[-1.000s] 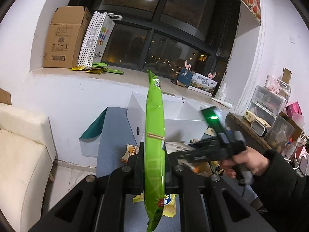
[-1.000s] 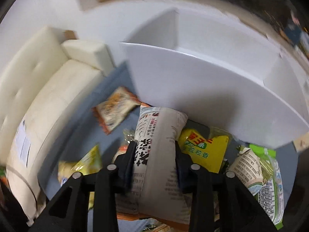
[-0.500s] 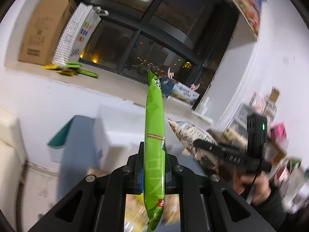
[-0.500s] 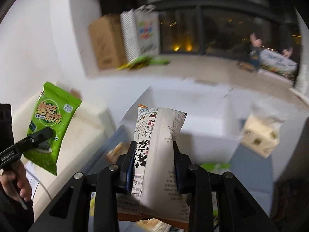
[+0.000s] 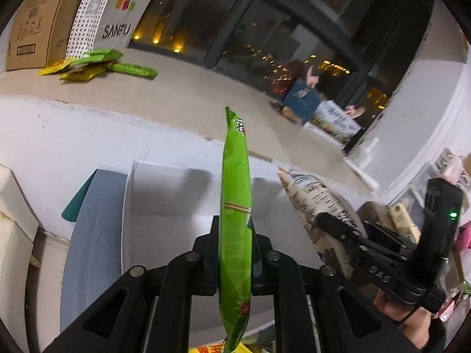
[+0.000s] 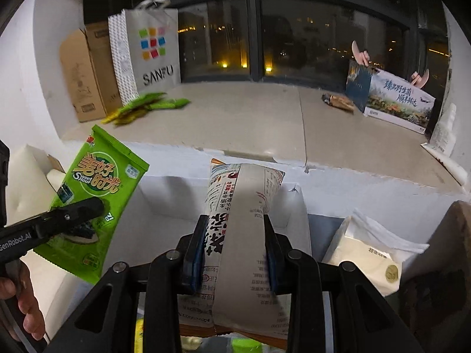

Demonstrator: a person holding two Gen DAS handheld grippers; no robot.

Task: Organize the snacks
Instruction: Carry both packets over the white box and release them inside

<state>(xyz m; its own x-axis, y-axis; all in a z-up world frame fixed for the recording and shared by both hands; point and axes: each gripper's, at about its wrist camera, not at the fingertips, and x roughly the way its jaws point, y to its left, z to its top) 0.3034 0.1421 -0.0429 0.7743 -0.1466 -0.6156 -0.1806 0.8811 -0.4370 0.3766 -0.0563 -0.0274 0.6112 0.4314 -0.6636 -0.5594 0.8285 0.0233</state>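
In the left wrist view, my left gripper (image 5: 235,253) holds a thin green snack packet (image 5: 235,194) upright and edge-on between its pads, and its jaws are opening. The right wrist view shows that packet's (image 6: 94,188) printed face, with the left gripper (image 6: 79,211) pinching its lower half. My right gripper (image 6: 232,250) is shut on a newsprint-patterned snack bag (image 6: 244,194) that stands upright. The same bag (image 5: 318,197) and right gripper (image 5: 332,223) appear at the right of the left wrist view. Both packets hang just in front of an open white box (image 5: 159,194), also visible as the white box (image 6: 164,197).
Behind the box runs a window sill (image 6: 250,117) with a cardboard box (image 6: 85,73), a SANFU paper bag (image 6: 147,53), a pile of green packets (image 6: 144,106) and a printed carton (image 6: 391,100). A tissue pack (image 6: 368,247) lies at the right. A cream sofa (image 5: 11,235) stands left.
Both grippers have moved forward to the white box and window sill. The right gripper lifted the newsprint bag off the pile of snacks on the table.
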